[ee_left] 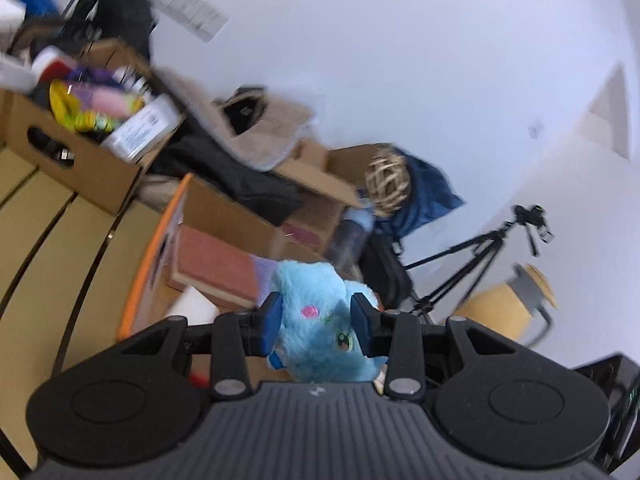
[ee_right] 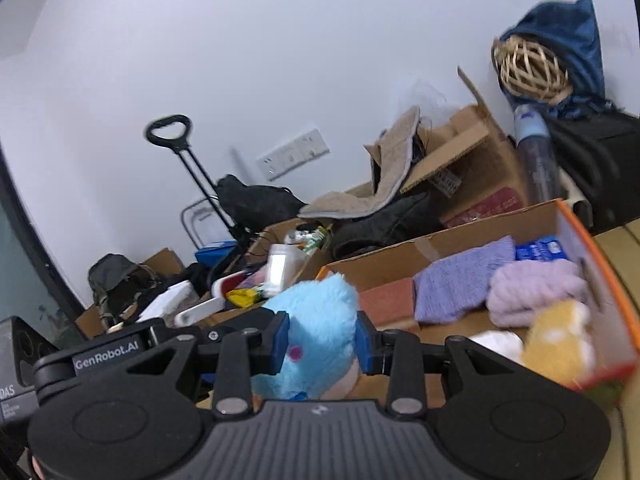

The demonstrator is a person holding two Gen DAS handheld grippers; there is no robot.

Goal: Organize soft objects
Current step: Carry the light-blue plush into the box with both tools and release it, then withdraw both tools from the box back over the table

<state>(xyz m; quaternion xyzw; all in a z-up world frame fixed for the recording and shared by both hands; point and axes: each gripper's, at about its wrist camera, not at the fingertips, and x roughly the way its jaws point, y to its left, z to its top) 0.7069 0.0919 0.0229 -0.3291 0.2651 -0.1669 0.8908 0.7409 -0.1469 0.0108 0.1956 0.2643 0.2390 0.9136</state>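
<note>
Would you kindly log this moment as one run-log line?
left claw: shut on blue plush toy | right claw: shut on blue plush toy | orange-edged cardboard box: soft items inside

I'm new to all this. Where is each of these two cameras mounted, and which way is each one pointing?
Left wrist view: sits on the left gripper, looking forward along its fingers at the blue plush toy clamped between them, with cardboard boxes and a tripod beyond.
Right wrist view: sits on the right gripper, looking along its fingers at the same toy and the orange-edged box holding purple cloths.
Shared: the plush toy, the wicker ball, the white wall. No hand or sleeve shows.
</note>
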